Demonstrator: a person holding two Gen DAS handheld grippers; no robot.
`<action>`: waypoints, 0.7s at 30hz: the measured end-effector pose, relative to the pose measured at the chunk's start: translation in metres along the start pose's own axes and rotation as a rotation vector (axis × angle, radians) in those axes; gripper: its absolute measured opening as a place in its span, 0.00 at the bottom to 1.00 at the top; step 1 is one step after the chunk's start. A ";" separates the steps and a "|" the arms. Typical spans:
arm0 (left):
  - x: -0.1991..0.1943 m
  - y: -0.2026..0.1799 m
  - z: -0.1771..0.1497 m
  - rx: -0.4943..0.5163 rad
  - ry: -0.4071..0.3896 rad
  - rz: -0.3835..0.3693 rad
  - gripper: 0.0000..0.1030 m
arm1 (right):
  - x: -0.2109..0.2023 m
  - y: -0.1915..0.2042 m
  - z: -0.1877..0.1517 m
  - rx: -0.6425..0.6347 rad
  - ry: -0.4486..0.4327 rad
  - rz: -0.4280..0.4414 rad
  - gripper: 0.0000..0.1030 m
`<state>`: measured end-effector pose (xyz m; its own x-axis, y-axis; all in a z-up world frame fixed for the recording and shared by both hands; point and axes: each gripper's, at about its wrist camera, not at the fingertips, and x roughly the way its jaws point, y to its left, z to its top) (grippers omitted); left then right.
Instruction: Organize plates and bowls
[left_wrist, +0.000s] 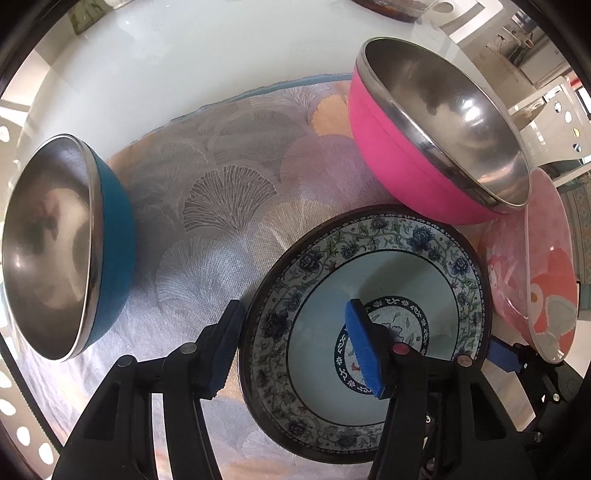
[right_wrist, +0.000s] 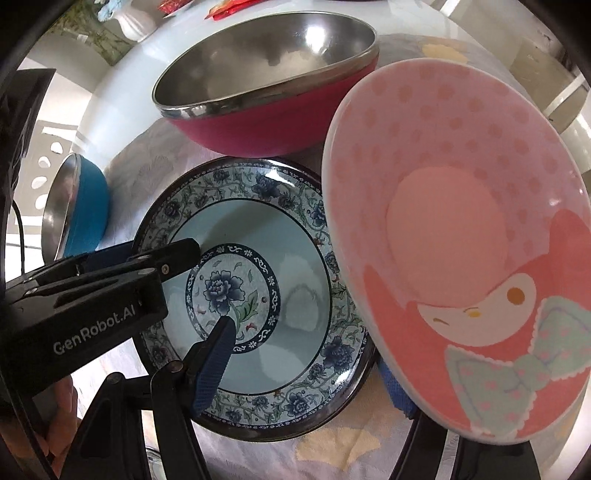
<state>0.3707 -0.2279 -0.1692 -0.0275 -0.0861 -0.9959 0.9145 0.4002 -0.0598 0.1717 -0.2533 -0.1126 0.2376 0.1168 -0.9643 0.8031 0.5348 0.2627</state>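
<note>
A blue floral plate (left_wrist: 454, 273) lies on the patterned cloth; it also shows in the right wrist view (right_wrist: 295, 229). My left gripper (left_wrist: 295, 350) is open, its fingers astride the plate's left rim, one pad (left_wrist: 364, 350) over the plate, the other (left_wrist: 221, 354) outside it. A pink cartoon plate (right_wrist: 461, 240) stands tilted at the floral plate's right edge; it also shows in the left wrist view (left_wrist: 535, 280). My right gripper (right_wrist: 306, 376) has one finger (right_wrist: 212, 369) over the floral plate and the other hidden behind the pink plate. A pink steel bowl (left_wrist: 424, 147) and a blue steel bowl (left_wrist: 66, 243) sit nearby.
The patterned cloth (left_wrist: 221, 206) covers a white table (left_wrist: 147, 59). A dark dish (left_wrist: 391, 7) sits at the far edge. White chairs (left_wrist: 554, 107) stand to the right. A white vase (right_wrist: 136, 22) and red packets (right_wrist: 229, 7) lie at the back.
</note>
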 end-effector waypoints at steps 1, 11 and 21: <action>0.000 0.000 0.000 0.004 0.003 0.001 0.52 | -0.003 -0.006 -0.005 -0.004 0.003 0.000 0.71; -0.001 -0.002 -0.009 -0.008 0.036 -0.005 0.52 | 0.004 -0.001 -0.001 -0.035 0.057 -0.009 0.71; -0.002 -0.004 -0.024 -0.021 0.068 -0.011 0.52 | 0.013 -0.001 0.025 -0.049 0.115 -0.015 0.71</action>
<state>0.3573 -0.2075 -0.1684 -0.0657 -0.0292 -0.9974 0.9053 0.4186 -0.0719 0.1878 -0.2734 -0.1247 0.1596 0.2023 -0.9662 0.7780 0.5767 0.2493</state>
